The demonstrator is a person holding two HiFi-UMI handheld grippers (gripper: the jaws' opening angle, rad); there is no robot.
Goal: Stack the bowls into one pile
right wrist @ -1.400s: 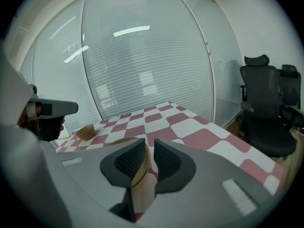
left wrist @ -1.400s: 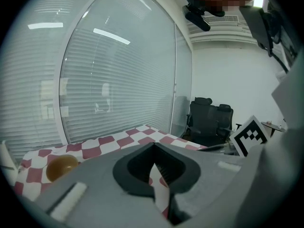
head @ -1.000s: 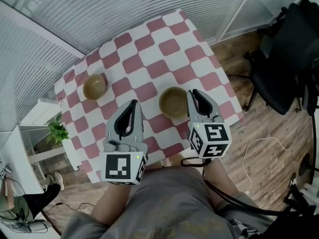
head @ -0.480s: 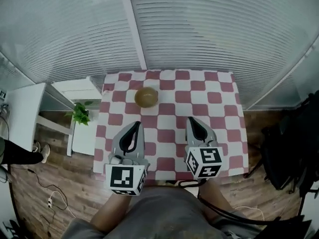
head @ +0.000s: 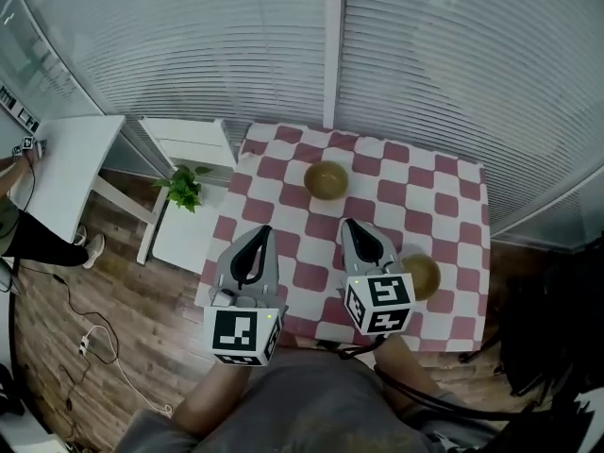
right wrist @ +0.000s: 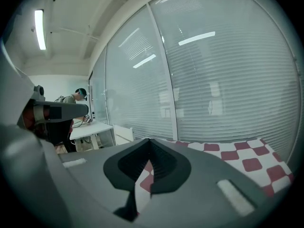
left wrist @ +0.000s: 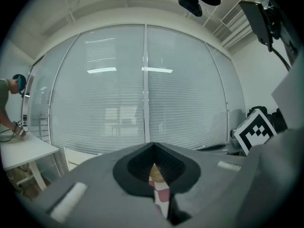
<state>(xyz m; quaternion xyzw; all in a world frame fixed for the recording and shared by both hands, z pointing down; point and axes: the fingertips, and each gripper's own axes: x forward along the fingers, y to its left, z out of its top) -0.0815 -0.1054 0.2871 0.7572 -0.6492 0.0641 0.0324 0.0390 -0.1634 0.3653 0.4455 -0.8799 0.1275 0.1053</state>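
Bowls untouched: the left hand-held gripper [head: 260, 233] and right hand-held gripper [head: 352, 226] hover over the desk [head: 283, 168], jaws together, empty. The near bowl [head: 425, 274] lies just right of the right one. The far bowl [head: 327, 179] sits ahead, well apart. Half a second ago only the far bowl showed.

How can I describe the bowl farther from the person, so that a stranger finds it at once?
Find the red and white checked table in front of the window blinds. Near its far edge stands a tan bowl, alone. The other bowl sits at the near side, beside the right gripper.
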